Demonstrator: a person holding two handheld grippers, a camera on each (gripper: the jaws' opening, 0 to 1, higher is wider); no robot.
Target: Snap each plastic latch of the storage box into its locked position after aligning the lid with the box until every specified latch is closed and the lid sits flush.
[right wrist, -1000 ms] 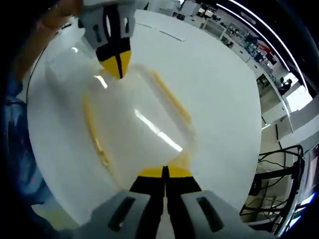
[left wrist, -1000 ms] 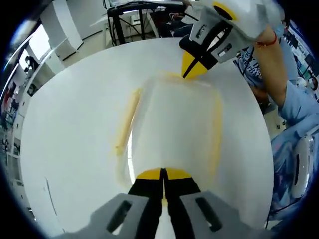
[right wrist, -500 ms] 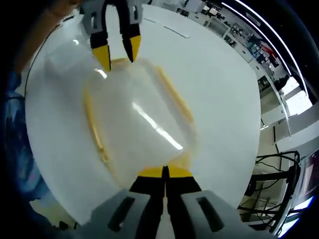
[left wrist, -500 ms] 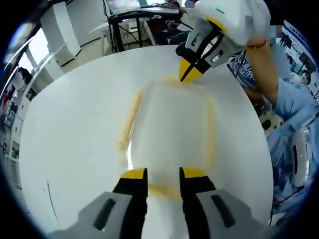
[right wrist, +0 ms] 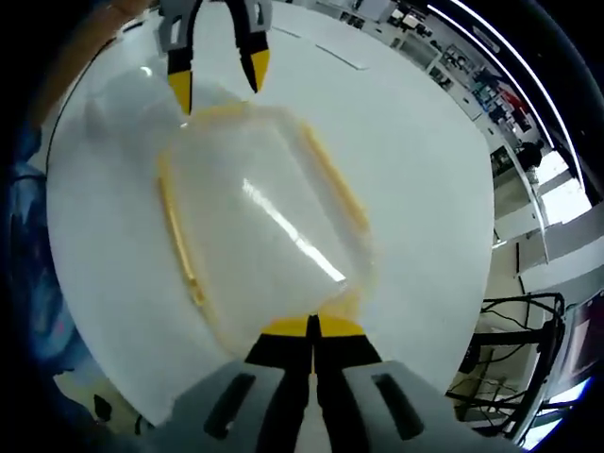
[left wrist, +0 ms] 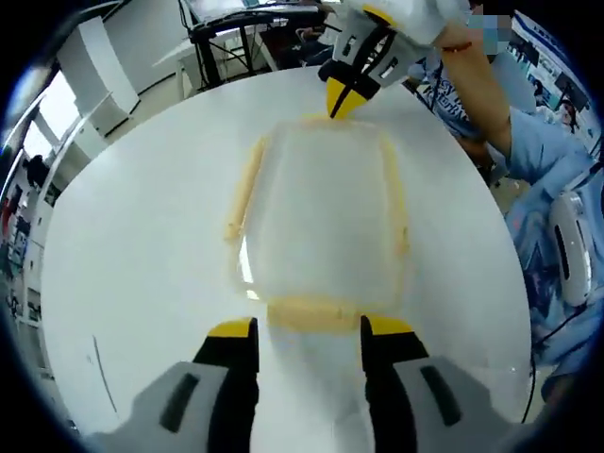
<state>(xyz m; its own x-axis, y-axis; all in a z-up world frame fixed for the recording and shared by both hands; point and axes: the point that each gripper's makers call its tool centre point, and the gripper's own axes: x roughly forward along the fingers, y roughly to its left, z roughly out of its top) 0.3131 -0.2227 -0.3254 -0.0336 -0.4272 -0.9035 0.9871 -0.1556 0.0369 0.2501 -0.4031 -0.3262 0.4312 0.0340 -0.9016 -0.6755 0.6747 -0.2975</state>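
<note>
Left gripper view had my left claw spread wide, its yellow tips standing just short of the storage box on the white counter, one tip to either side of the near latch. That pale yellow latch ran along the near short edge of the clear lid, and I couldn't tell from there whether it was seated or loose. At the far end my right claw came down from above, tips pinched together and touching the far edge of the box.

Right gripper view showed the same box from the other end: my right claw was closed flat on the latch nearest it, with nothing held between the tips, while the open left claw hovered at the far end. The long yellow strips ran down both sides of the lid, which looked level to me, though the clear plastic made flushness hard to judge.

To do this well, I reckoned I should keep the right claw pressing down to steady the box, bring the left claw onto the middle of its latch, and push squarely so the lid wouldn't rock or slide on the smooth counter. An off-centre press could tip the light box.
</note>
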